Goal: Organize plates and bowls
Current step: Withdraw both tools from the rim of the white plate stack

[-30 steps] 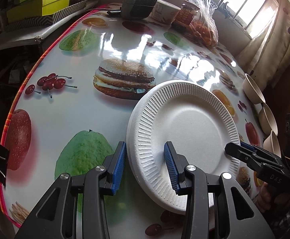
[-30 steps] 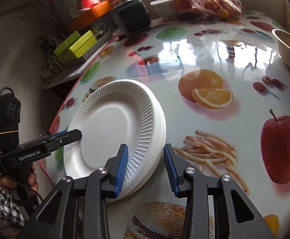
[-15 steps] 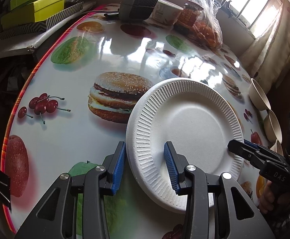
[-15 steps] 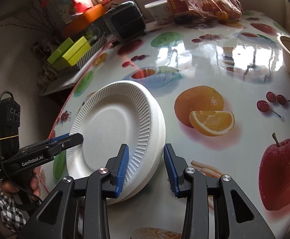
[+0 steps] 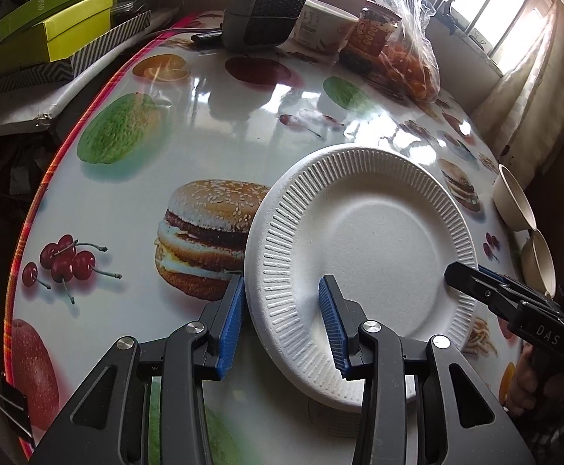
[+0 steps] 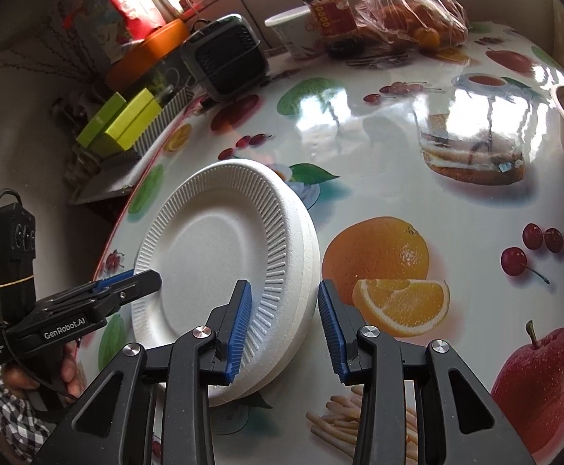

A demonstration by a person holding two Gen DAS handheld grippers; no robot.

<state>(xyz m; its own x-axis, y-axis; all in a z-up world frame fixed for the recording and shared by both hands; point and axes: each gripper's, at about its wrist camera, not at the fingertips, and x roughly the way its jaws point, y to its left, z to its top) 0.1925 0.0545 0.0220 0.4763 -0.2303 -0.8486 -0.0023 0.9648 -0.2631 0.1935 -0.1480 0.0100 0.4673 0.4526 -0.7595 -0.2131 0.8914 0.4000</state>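
Light, stiff, dentable foam plates point(image 5: 367, 248) (a stack, probably): best held at opposite rims, as now, both jaws clenched on them above the desk point(image 5: 212, 124).

The white ribbed foam plate stack point(image 5: 367, 255) hides its near edge at 6 o'clock behind the black gripper frame, so the plate count is unclear. At 3 o'clock, the two beige paper bowls point(image 5: 514, 201) are cut by the frame edge. The red-labelled jar point(image 6: 326, 6) carries print too small to read. The clear plastic bag point(image 6: 406, 11) blurs its orange contents.
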